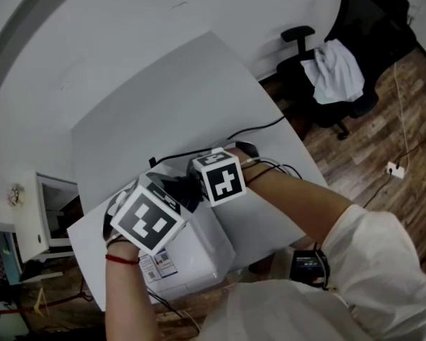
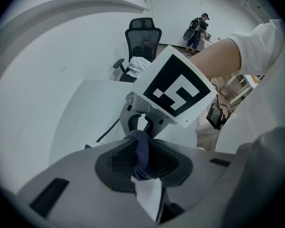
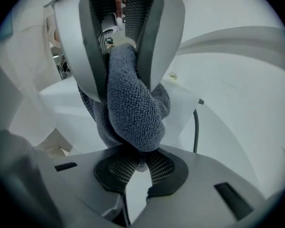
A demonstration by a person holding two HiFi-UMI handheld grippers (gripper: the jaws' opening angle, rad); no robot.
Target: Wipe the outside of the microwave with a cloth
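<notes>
The cloth [image 3: 133, 108] is dark blue-grey terry, bunched into a thick twist. One end is pinched in the left gripper [image 2: 143, 160], the other in the right gripper [image 3: 137, 167]. It is held over the top of the microwave [image 1: 199, 251], a white box with stickers on one face, standing at the table's [image 1: 199, 84] near edge.

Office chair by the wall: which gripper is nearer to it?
Right. The right gripper is over the microwave on the side facing the office chair; the left gripper is farther away, behind it. Both sets of jaws pinch the cloth.
</notes>
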